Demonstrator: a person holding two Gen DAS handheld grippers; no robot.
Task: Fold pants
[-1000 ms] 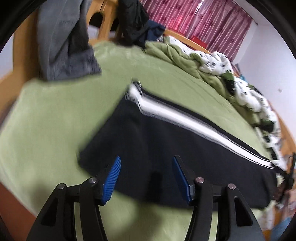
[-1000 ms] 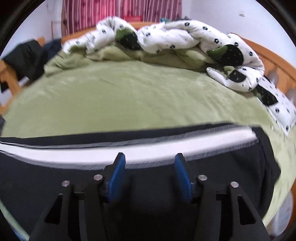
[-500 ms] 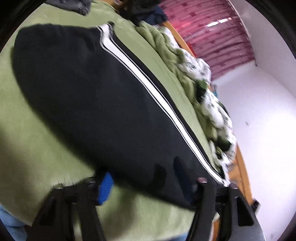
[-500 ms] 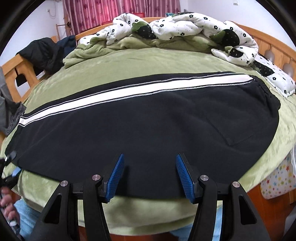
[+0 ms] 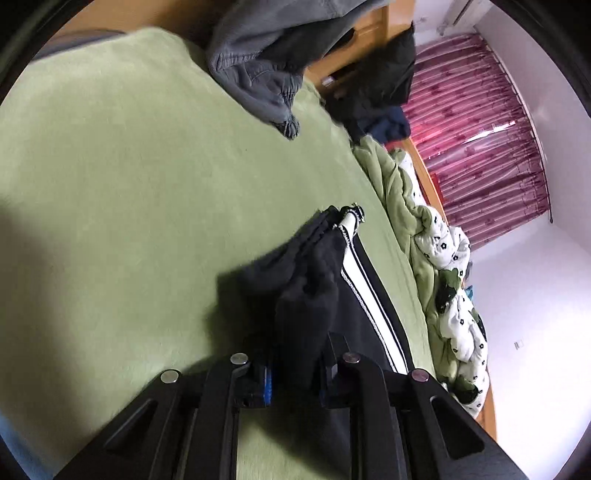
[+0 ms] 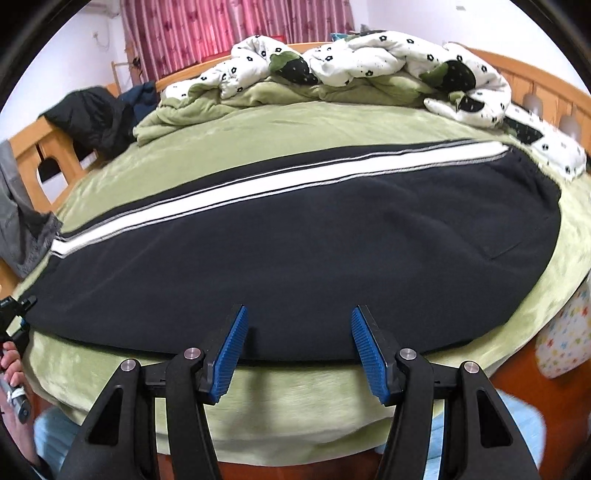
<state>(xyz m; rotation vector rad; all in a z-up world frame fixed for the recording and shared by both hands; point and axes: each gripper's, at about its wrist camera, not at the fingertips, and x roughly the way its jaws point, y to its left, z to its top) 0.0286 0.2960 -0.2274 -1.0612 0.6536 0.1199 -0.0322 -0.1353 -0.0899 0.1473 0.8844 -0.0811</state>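
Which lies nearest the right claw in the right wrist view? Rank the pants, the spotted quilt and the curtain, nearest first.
1. Pants: just ahead of the open right claw, on the bed.
2. Spotted quilt: heaped along the bed's far side.
3. Curtain: behind the bed, upper left.

Left wrist view: left claw (image 5: 295,373) pads mostly buried under bunched black cloth of the pants (image 5: 314,295); only a sliver of blue pad (image 5: 268,380) shows, so contact faces not visible. Lower part of the pants hidden behind the claw body. Grey garment (image 5: 266,74) at the bed's far end cut off by the top edge. Right wrist view: hand (image 6: 11,365) at the left edge cropped, what it holds partly out of frame. Near edge of the bed (image 6: 295,413) blurred behind the right claw (image 6: 295,350).
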